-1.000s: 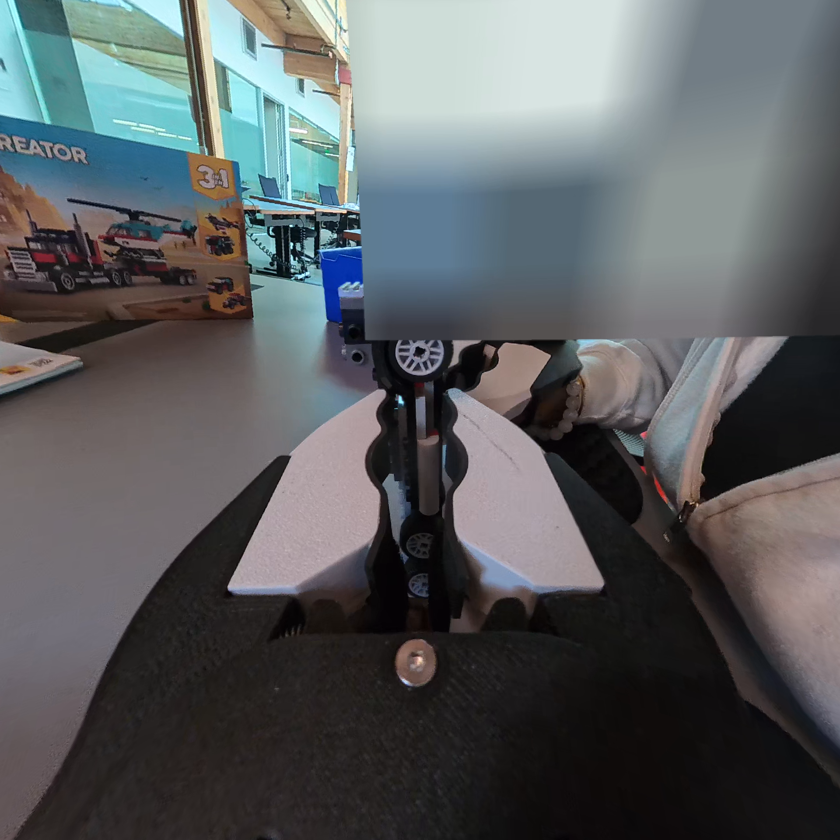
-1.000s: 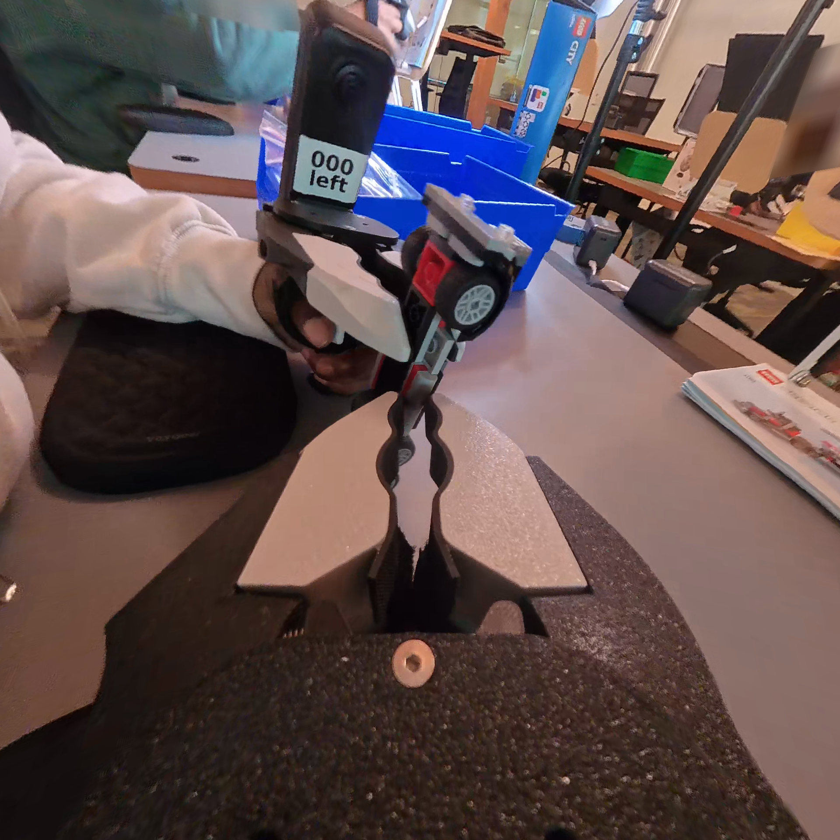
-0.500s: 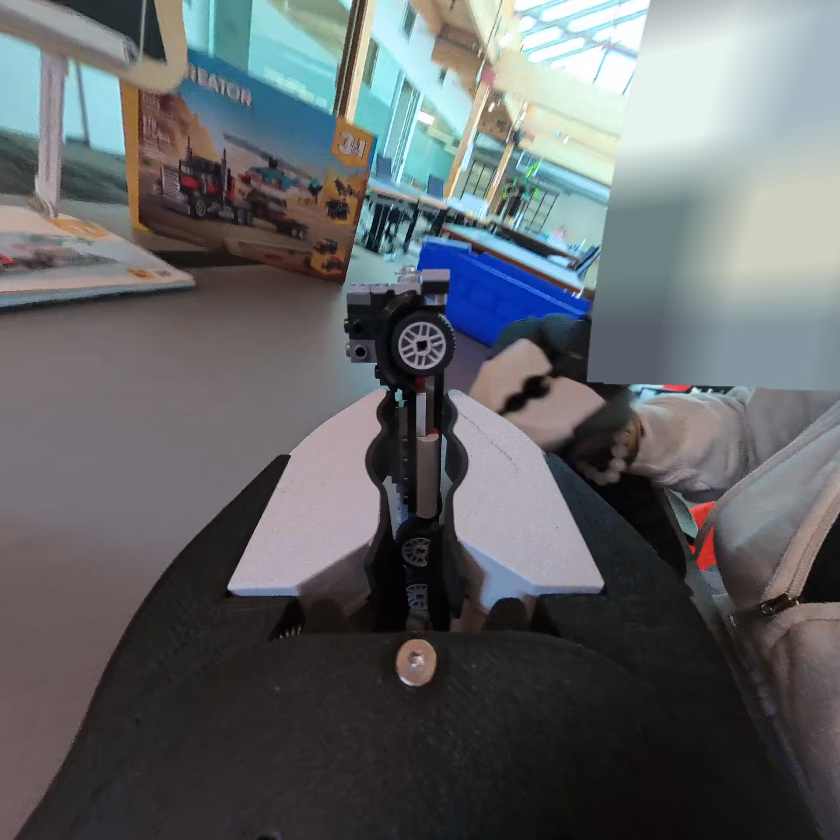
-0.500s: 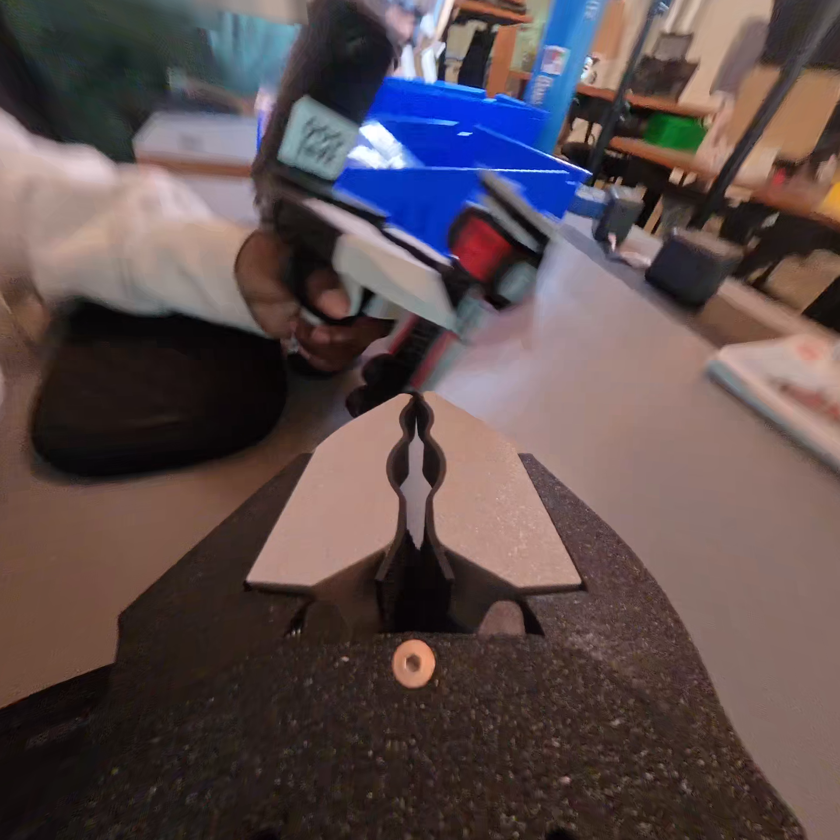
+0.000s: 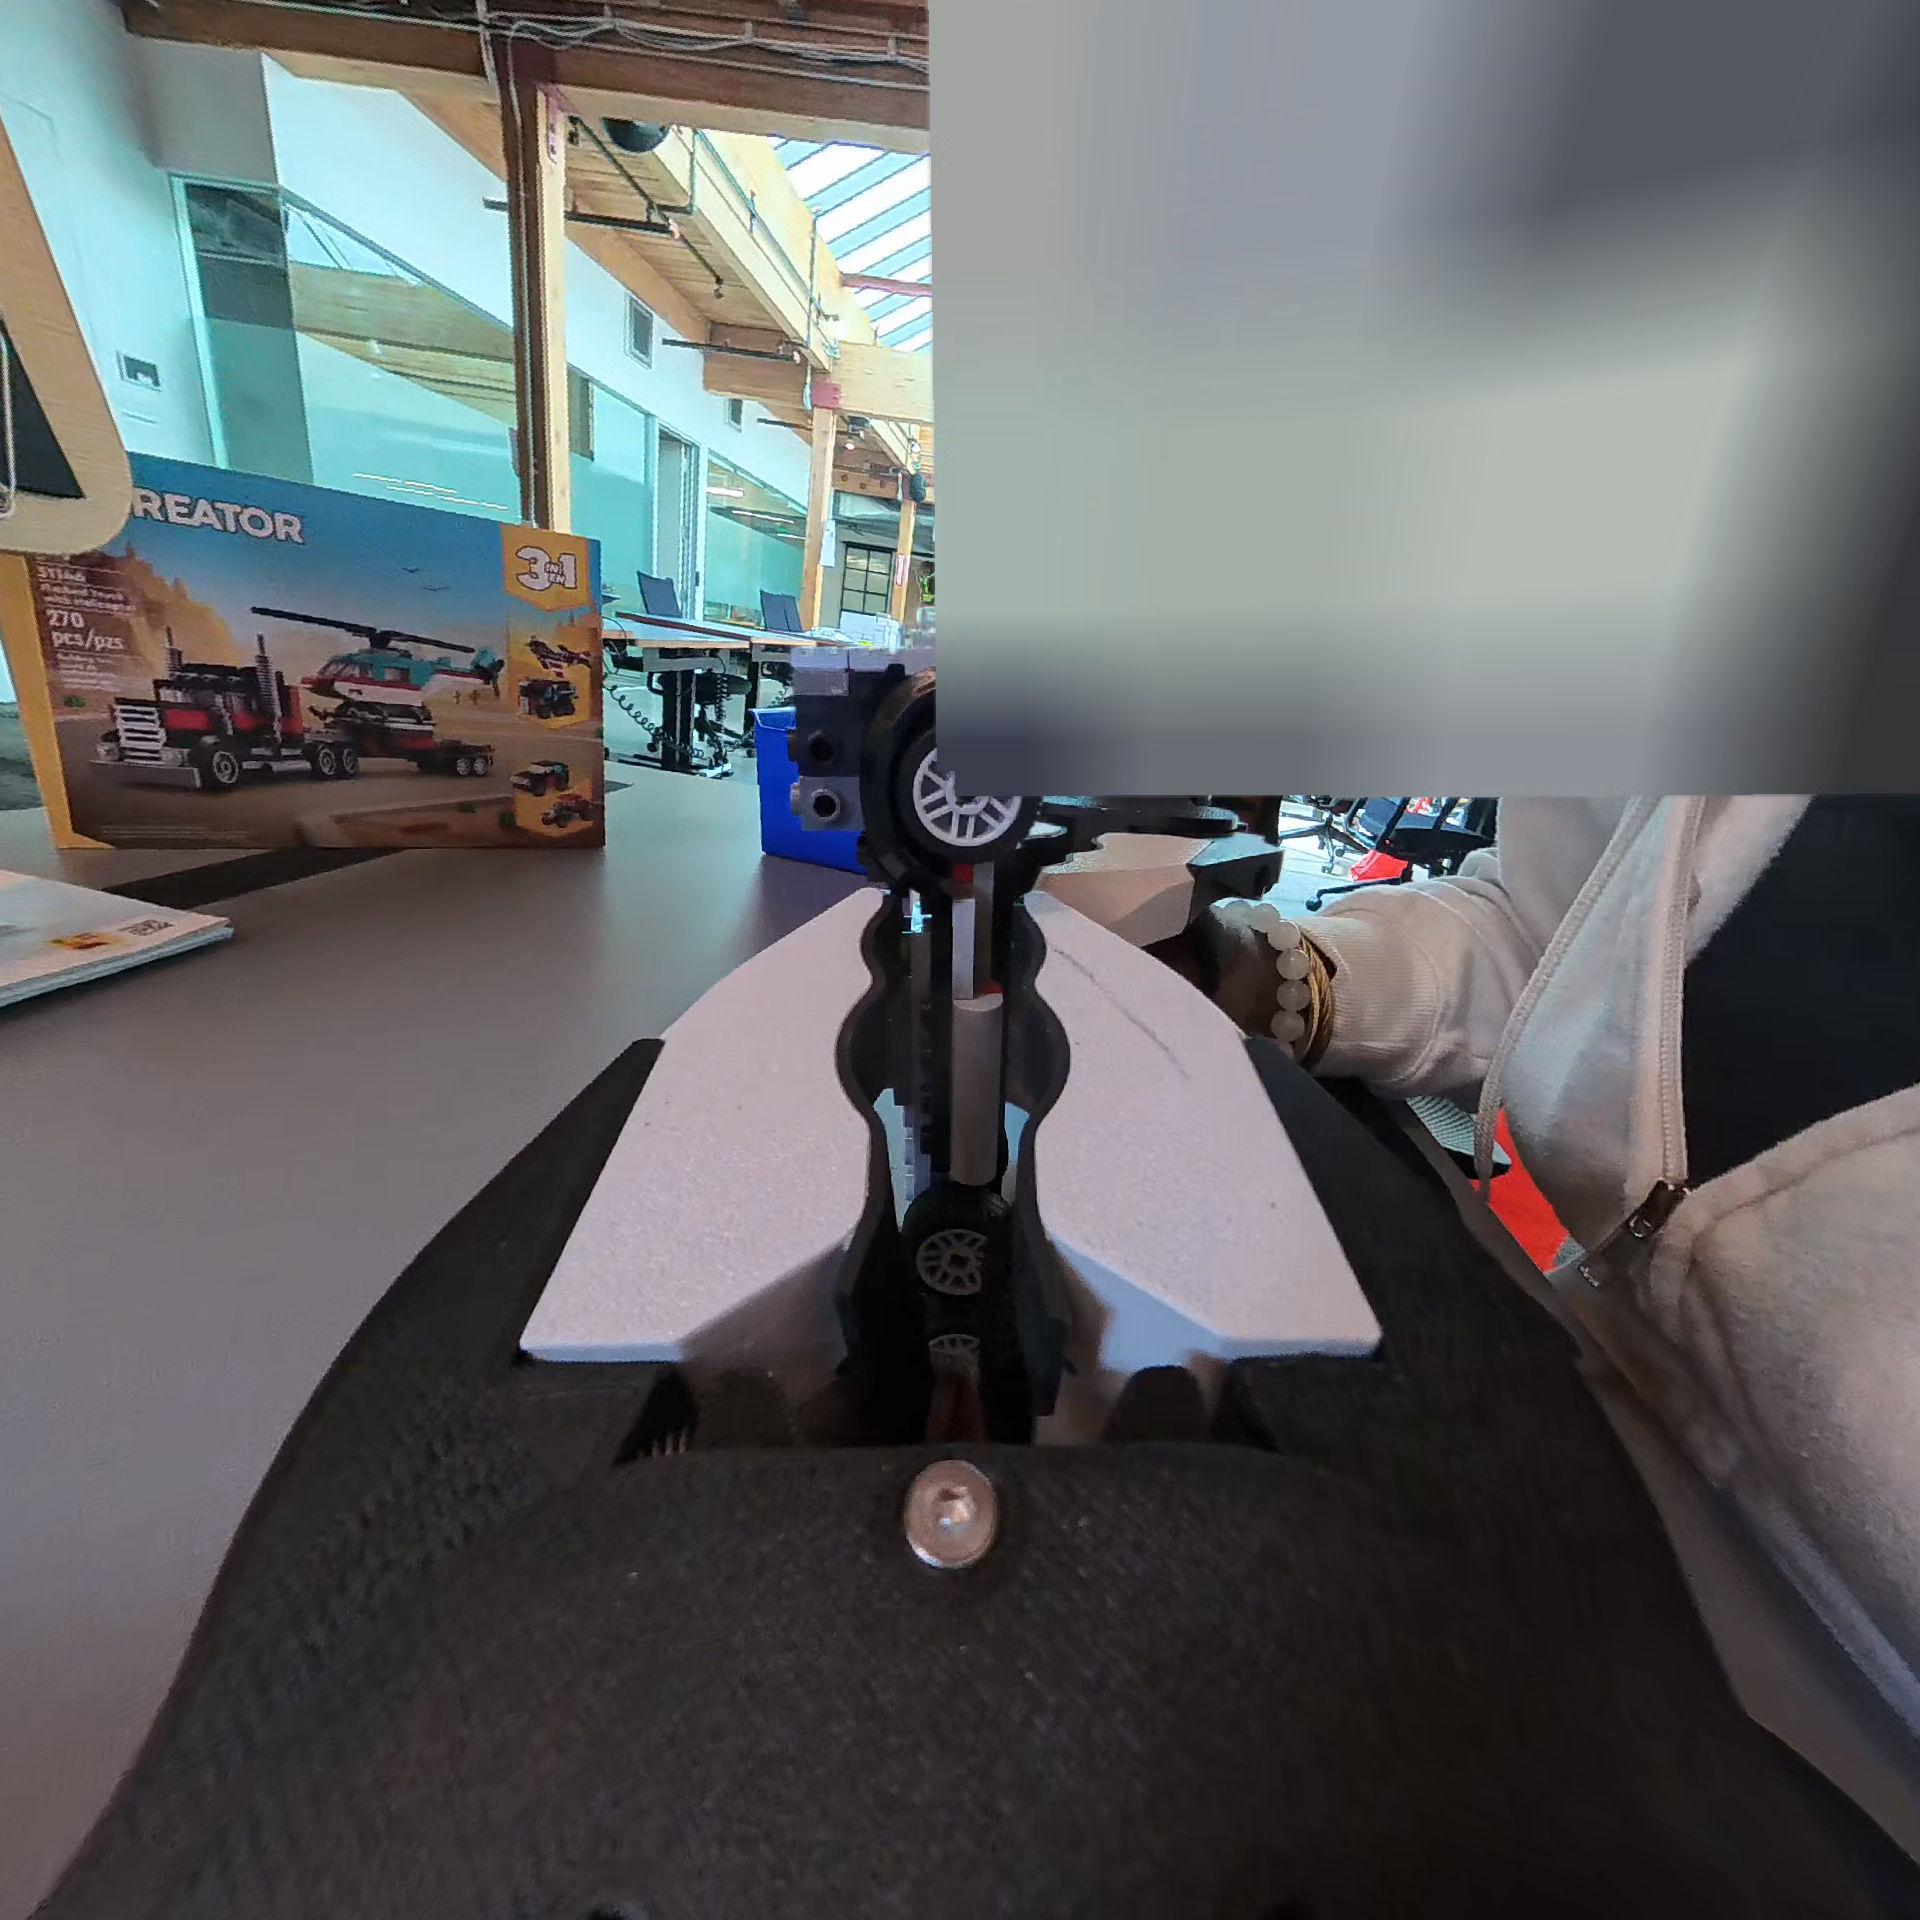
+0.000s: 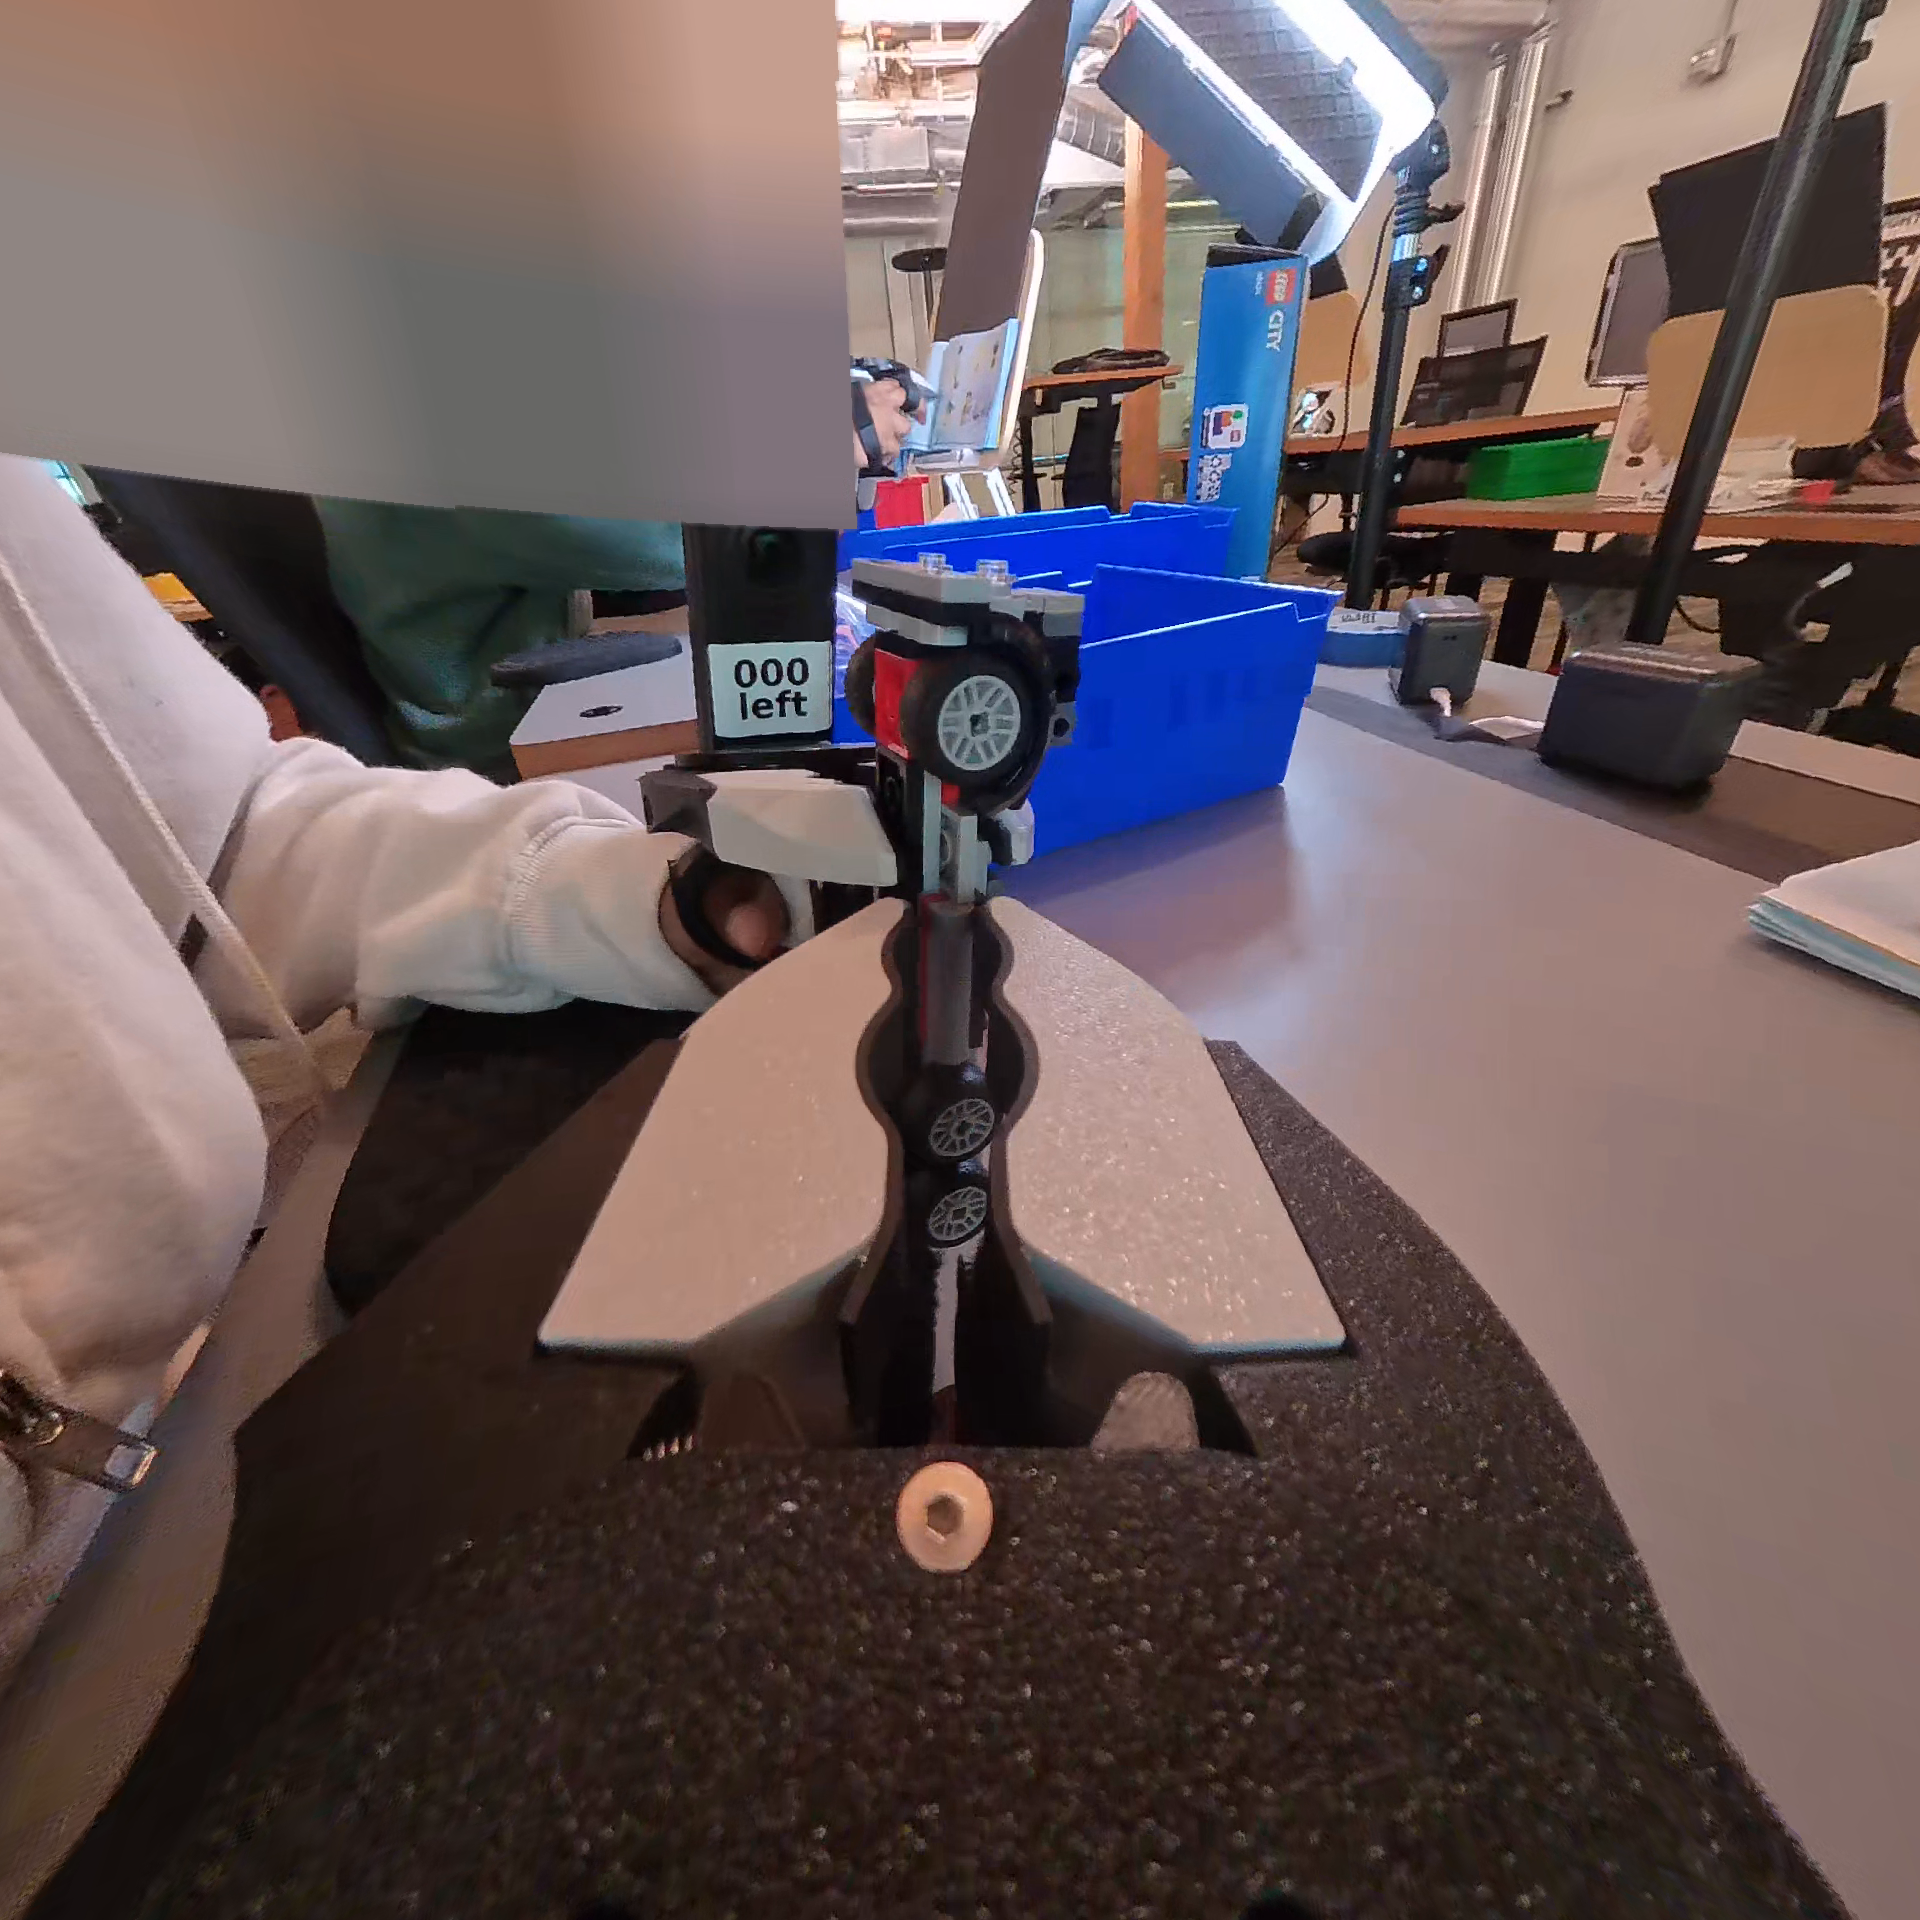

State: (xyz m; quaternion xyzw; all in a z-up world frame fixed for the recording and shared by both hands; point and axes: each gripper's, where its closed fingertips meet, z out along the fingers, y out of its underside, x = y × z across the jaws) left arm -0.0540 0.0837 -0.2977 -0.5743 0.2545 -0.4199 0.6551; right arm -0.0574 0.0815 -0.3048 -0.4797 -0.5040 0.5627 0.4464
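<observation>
A toy brick truck (image 6: 971,717) with a red and grey cab and grey-hubbed black wheels stands on end above the grey table (image 6: 1455,1039). My left gripper (image 5: 951,914) is shut on its narrow chassis, with the cab and a big wheel (image 5: 961,800) sticking out past the fingertips. My right gripper (image 6: 948,914) is shut on the same chassis lower down, and two small rear wheels (image 6: 961,1127) show between its fingers. The left gripper (image 6: 800,831) comes in from the left in the right wrist view. The right gripper (image 5: 1132,873) shows behind the truck in the left wrist view.
A toy set box (image 5: 312,675) stands at the back left, with a booklet (image 5: 83,945) near it. Blue bins (image 6: 1174,686) stand behind the truck. Another booklet (image 6: 1849,914) and dark devices (image 6: 1642,717) lie to the right. A black pad (image 6: 468,1122) lies under the person's sleeve. My two grippers' fingertips are within a few centimetres of each other.
Half a second ago my right gripper was shut on nothing, clear of the truck. It now has the chassis between its pads. My left gripper kept its hold and swung the truck upright.
</observation>
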